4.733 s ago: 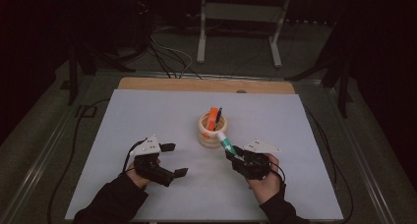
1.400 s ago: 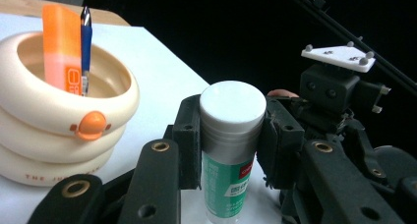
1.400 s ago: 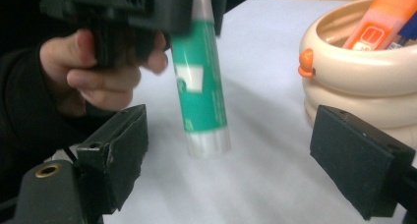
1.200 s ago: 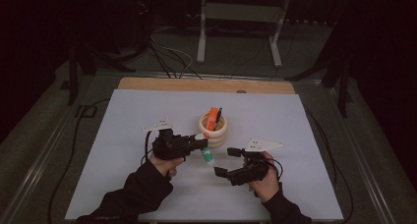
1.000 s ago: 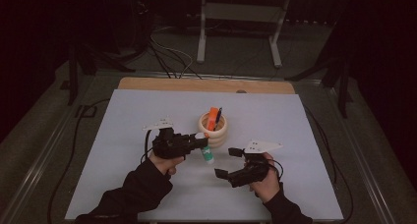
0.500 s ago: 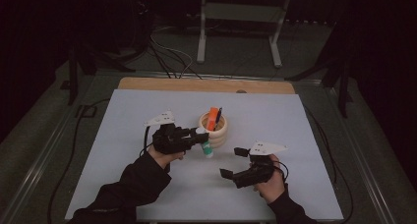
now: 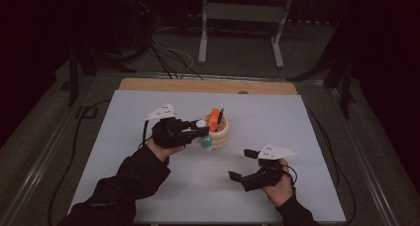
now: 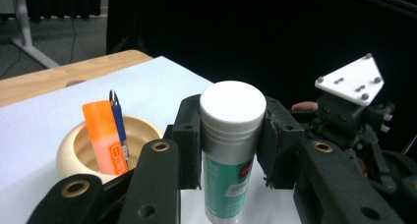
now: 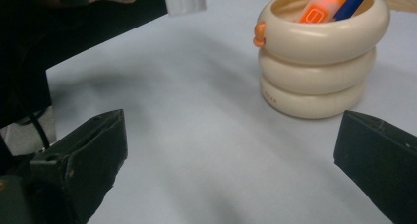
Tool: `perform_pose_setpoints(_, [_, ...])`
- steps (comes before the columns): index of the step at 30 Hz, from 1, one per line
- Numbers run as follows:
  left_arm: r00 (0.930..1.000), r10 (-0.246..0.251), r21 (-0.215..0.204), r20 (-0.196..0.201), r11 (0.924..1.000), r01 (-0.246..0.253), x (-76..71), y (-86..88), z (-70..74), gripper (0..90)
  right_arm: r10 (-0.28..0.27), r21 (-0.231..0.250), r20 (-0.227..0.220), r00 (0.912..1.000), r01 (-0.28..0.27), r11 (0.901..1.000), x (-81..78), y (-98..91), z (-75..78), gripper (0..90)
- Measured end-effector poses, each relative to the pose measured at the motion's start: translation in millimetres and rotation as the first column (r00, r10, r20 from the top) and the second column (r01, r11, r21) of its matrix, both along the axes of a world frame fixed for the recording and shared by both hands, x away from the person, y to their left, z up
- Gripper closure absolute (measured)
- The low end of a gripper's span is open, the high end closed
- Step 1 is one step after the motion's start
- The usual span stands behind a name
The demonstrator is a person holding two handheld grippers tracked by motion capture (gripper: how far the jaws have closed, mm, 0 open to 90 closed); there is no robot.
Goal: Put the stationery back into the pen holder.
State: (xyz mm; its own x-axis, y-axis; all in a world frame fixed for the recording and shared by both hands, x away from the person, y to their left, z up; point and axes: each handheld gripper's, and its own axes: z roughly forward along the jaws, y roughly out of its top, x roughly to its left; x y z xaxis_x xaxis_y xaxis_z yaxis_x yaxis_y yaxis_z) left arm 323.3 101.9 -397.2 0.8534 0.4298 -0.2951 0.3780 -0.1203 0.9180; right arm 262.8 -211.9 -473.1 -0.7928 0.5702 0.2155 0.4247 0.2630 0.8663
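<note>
Black jaws of the right gripper [image 7: 243, 164] stand spread wide with nothing between them, low over the white table [image 7: 124, 117], nearest the person. Farther in, the left gripper [image 8: 231, 145] clamps a glue stick [image 8: 230, 150] — white cap up, green body hanging upright between the pads, its foot clear of the table. Just beyond it stands the cream ringed pen holder [image 7: 219, 133] — an orange marker [image 7: 214, 120] and a blue pen [image 8: 118, 123] lean inside.
</note>
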Motion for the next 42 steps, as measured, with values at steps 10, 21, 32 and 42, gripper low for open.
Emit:
perform_pose_setpoints(10, [0.9994, 0.001, 0.023, 0.033, 0.9997, -0.001, 9.8, -2.0, 9.4, 66.0, -0.004, -0.001, 0.003, 1.0, 0.004, 1.0, 0.7, -2.1, -1.3, 0.0])
perform_pose_setpoints(21, [0.9968, 0.023, 0.052, 0.076, 0.9983, -0.028, 25.5, -9.9, 17.5, 66.0, -0.005, -0.002, -0.002, 1.0, 0.005, 1.0, 1.2, -2.3, -1.2, 0.0])
perform_pose_setpoints(32, [0.9931, 0.045, 0.074, 0.108, 0.9958, -0.053, 41.8, -24.1, 14.3, 66.0, -0.009, 0.014, 0.004, 0.9999, 0.009, 0.9999, 1.5, -5.2, 3.0, 0.0])
perform_pose_setpoints(42, [0.9925, 0.057, 0.089, 0.108, 0.9938, -0.067, 55.4, -32.6, 4.3, 65.9, -0.011, 0.018, 0.011, 0.9999, 0.011, 0.9998, 1.6, -6.6, 5.8, 0.0])
